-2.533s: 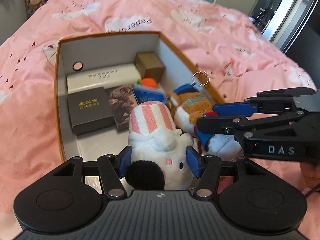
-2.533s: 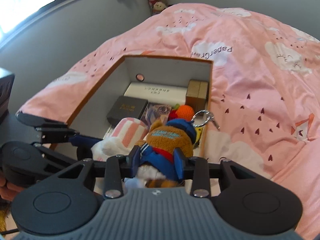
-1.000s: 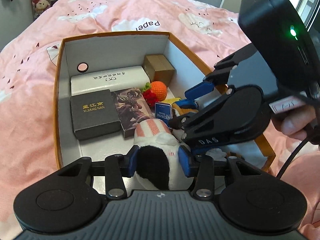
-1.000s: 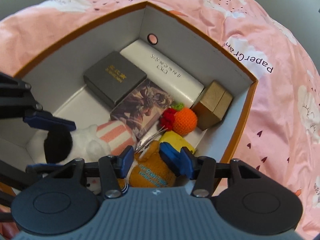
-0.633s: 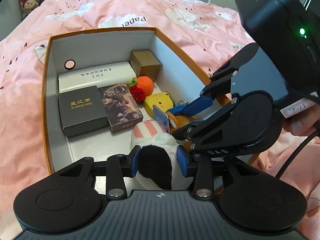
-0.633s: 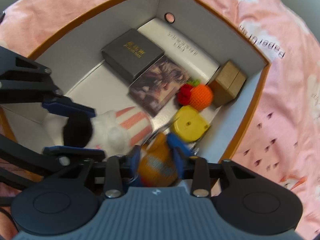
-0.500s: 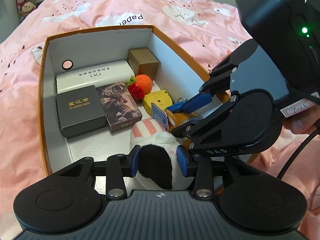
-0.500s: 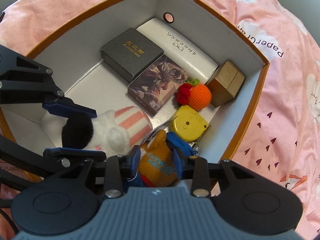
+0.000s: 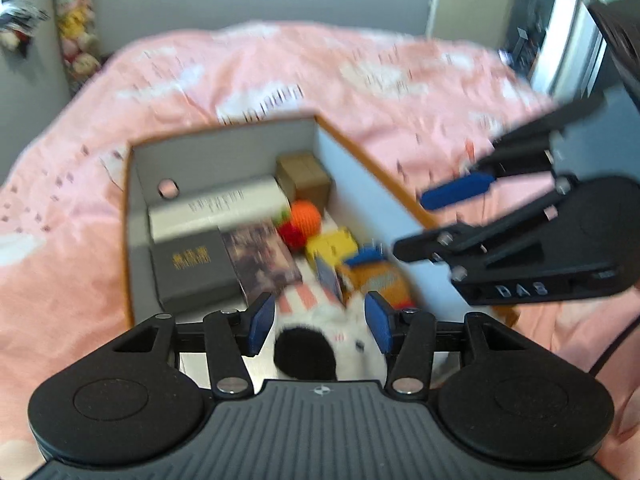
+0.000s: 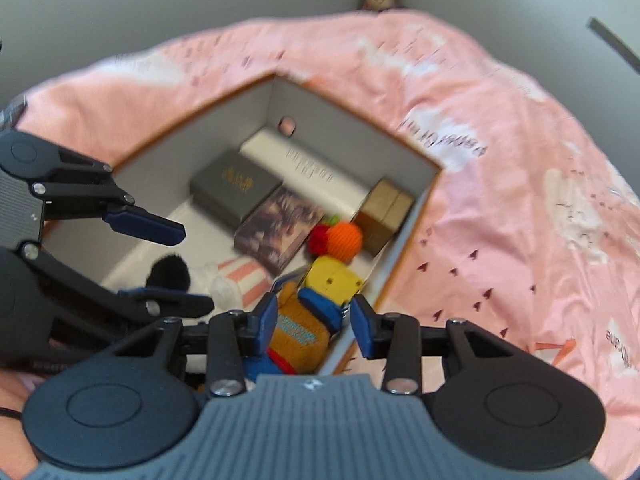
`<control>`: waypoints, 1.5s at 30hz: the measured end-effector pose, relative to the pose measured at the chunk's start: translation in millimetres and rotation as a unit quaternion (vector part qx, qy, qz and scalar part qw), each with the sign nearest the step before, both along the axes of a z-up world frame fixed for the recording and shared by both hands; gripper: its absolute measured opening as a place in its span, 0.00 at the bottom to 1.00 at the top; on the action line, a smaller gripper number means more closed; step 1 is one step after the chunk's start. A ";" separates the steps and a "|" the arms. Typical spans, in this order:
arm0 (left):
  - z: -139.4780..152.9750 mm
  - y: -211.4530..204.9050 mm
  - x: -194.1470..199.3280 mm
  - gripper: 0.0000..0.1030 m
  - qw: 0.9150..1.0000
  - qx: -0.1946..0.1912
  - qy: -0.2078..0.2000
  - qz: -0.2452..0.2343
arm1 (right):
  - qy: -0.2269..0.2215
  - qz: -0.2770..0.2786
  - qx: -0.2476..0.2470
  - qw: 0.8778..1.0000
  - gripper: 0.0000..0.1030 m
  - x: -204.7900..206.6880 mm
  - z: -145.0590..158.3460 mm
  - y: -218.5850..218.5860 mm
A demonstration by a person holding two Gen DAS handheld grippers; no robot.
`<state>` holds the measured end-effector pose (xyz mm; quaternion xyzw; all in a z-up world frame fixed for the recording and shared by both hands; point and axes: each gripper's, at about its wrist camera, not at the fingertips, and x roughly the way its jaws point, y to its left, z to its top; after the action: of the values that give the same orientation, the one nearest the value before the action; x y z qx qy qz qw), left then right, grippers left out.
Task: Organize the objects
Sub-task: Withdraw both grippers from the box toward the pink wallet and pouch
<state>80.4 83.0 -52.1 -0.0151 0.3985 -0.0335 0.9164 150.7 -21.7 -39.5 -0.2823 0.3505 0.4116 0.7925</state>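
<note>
Holding plush toys (image 9: 320, 332), seemingly loose, box (image 9: 360, 160)

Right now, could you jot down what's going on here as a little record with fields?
Setting: pink bedspread
Container: open box
Boxes inside: dark box, white box, brown box
Toys inside: white plush, brown plush, orange ball
Left hand-held gripper: opening, white plush between the jaws
Right hand-held gripper: opening, above the brown plush

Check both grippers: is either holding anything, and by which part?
Neither. The left gripper is opening around the white plush; the right gripper is opening around the brown plush.
</note>
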 end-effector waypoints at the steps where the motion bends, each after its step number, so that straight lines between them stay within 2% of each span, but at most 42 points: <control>1: 5.6 -1.0 -4.1 0.57 1.000 -0.001 -0.018 0.004 | -0.008 -0.008 0.018 1.000 0.41 -2.2 4.5 -7.3; 5: 26.7 -9.9 -19.2 0.57 0.997 -0.005 -0.082 0.003 | -0.026 -0.055 0.099 0.993 0.41 -10.9 21.0 -39.2; 8: 37.3 -20.6 -26.1 0.57 0.995 -0.015 -0.100 -0.006 | -0.031 -0.093 0.144 0.985 0.41 -17.8 30.1 -62.2; 9: 39.9 -24.7 -28.9 0.57 0.994 -0.019 -0.105 -0.013 | -0.036 -0.108 0.151 0.982 0.44 -19.8 32.1 -68.9; 10: 42.3 -29.0 -31.6 0.57 0.994 -0.023 -0.109 -0.020 | -0.042 -0.126 0.156 0.979 0.53 -21.8 34.0 -75.2; 12: 46.6 -37.7 -36.5 0.57 0.992 -0.032 -0.117 -0.040 | -0.047 -0.158 0.168 0.972 0.62 -26.2 35.5 -87.4; 14: 49.0 -47.5 -38.0 0.57 0.990 -0.042 -0.114 -0.067 | -0.045 -0.185 0.172 0.966 0.62 -30.2 34.4 -99.0; 19: 42.2 -75.0 -39.2 0.57 0.991 -0.031 -0.071 -0.106 | -0.012 -0.236 0.148 0.960 0.64 -34.3 18.5 -120.3; 23: 26.2 -88.9 -37.3 0.57 0.991 -0.040 -0.008 -0.128 | 0.041 -0.263 0.133 0.955 0.66 -34.6 -0.6 -135.7; 28: 11.4 -94.9 -39.1 0.57 0.993 -0.013 0.030 -0.112 | 0.091 -0.279 0.105 0.950 0.66 -41.2 -22.7 -150.2; 34: -1.1 -89.9 -37.4 0.57 0.994 -0.023 0.062 -0.085 | 0.136 -0.293 0.082 0.943 0.66 -42.6 -45.6 -162.5; 38: -14.9 -98.5 -34.2 0.57 0.993 -0.003 0.080 -0.091 | 0.148 -0.291 0.068 0.943 0.66 -46.1 -53.9 -165.8; 41: -23.9 -103.1 -30.8 0.57 0.988 -0.016 0.106 -0.112 | 0.152 -0.278 0.051 0.947 0.66 -48.4 -60.1 -161.9; 45: -30.4 -101.4 -28.8 0.56 0.987 -0.025 0.119 -0.109 | 0.142 -0.264 0.082 0.951 0.65 -46.9 -53.9 -162.6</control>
<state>51.6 -18.4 -82.4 0.0019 0.5029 -0.1407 0.8528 103.8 -184.4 -93.4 -0.0523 0.4861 0.2509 0.8355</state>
